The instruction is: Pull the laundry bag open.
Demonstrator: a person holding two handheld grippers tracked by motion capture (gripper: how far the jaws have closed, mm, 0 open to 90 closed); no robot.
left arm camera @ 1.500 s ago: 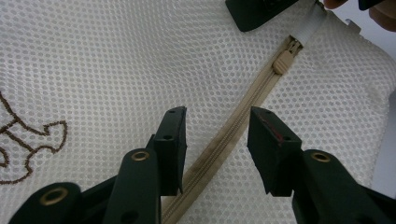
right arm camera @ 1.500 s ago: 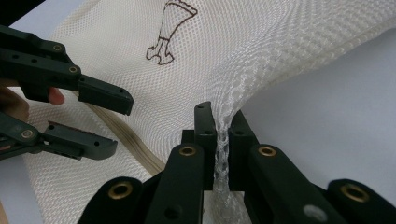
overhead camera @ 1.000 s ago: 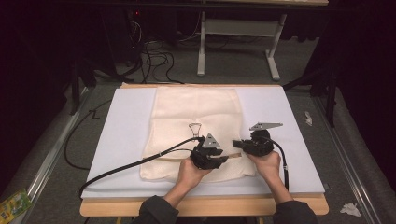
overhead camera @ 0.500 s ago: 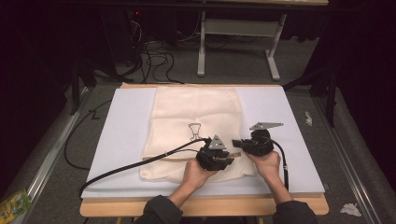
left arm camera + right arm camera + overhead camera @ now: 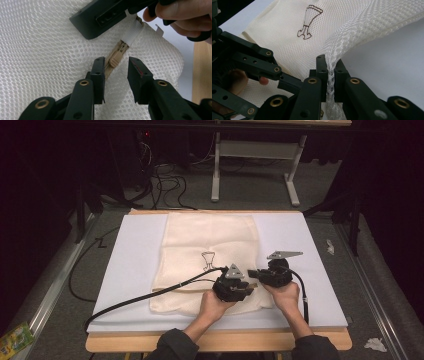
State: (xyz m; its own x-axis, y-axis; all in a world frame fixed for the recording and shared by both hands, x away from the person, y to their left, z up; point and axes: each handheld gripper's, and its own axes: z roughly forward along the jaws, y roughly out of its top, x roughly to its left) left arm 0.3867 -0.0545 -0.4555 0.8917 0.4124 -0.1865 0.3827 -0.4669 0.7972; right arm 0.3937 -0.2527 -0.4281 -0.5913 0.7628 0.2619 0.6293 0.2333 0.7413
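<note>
High view: a cream mesh bag (image 5: 210,260) lies flat on the white board (image 5: 125,265), its near edge by the person's hands. Compared with the frame a second ago, the left gripper (image 5: 247,287) sits slightly further right along that near edge, closer to the right gripper (image 5: 252,274); the bag and the right hand (image 5: 287,295) are unchanged. Both forearms enter from the bottom edge, sleeves cut off by the frame. The left hand (image 5: 212,304) holds its tool low over the bag's near right corner, jaws pointing right; the right tool points left, so the two tips almost meet. The jaws themselves are too small and dark to read here.

Left gripper view: the jaws stand apart and have just been closing, with the tan zipper pull (image 5: 115,59) between them; the left pad lies at the zipper's edge, the right pad clear of it. The right gripper's black jaw (image 5: 100,17) crosses the top, and fingers (image 5: 180,11) are cut off at upper right.

Right gripper view: the jaws are clamped together on a raised fold of mesh (image 5: 331,72), lifted off the board. The printed brown figure (image 5: 308,22) shows beyond.
</note>
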